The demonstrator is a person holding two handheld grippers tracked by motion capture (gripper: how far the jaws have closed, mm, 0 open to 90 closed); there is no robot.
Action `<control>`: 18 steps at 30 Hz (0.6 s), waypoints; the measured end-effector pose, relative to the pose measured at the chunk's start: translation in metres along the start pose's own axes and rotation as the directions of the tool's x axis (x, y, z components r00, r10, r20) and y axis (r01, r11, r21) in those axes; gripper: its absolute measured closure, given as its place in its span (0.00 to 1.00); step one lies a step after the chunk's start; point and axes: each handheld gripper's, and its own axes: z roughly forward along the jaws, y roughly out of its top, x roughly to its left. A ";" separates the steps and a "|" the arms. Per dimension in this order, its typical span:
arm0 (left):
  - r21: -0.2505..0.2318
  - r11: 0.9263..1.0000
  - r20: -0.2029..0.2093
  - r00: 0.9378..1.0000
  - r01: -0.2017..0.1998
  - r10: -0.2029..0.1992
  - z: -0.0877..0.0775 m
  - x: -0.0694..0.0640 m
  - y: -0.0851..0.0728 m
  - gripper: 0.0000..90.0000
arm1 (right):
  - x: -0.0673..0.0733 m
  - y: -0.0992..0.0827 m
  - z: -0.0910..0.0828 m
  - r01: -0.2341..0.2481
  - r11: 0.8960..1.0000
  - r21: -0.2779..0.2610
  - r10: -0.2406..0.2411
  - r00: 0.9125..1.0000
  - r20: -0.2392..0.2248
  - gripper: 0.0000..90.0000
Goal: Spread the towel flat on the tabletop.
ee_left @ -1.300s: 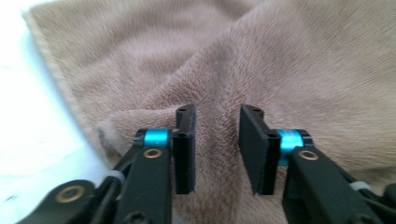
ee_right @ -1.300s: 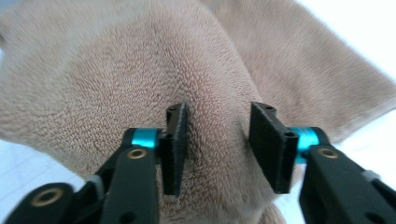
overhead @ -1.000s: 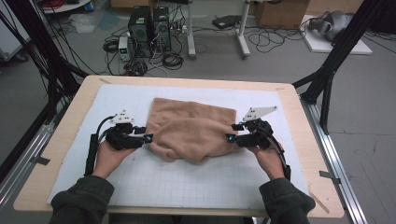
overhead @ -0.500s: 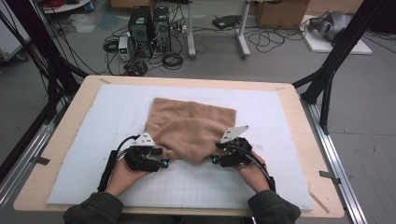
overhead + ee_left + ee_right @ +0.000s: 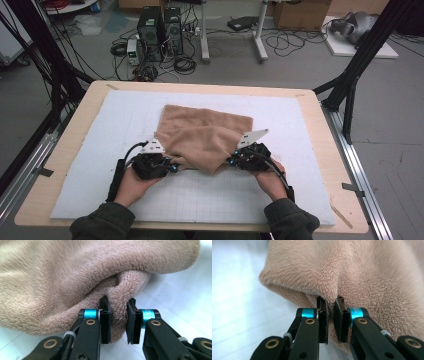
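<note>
A tan terry towel (image 5: 205,137) lies bunched on the white gridded mat (image 5: 120,112) in the middle of the table. My left gripper (image 5: 176,168) is at the towel's near left edge; its jaws have just been closing and now pinch a thick fold of the towel (image 5: 120,312) between the pads (image 5: 105,322). At the near right edge my right gripper (image 5: 231,161) has also just been closing, and its jaws clamp a fold of towel (image 5: 362,290) between the pads (image 5: 338,320). A hand holds each gripper from the near side.
The mat covers most of a wooden table (image 5: 75,135) with black frame posts at its sides. Computer towers (image 5: 160,25), cables and a cardboard box (image 5: 300,12) stand on the floor beyond the far edge.
Both grippers have slid inward along the towel's near edge and their jaws have closed on folds of it. The towel's near part is now bunched up between them.
</note>
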 end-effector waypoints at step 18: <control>-0.003 0.987 -0.127 0.979 0.163 -0.162 0.018 0.080 0.031 0.86 | -0.076 0.016 0.006 -0.171 0.981 0.096 0.154 0.974 0.165 0.93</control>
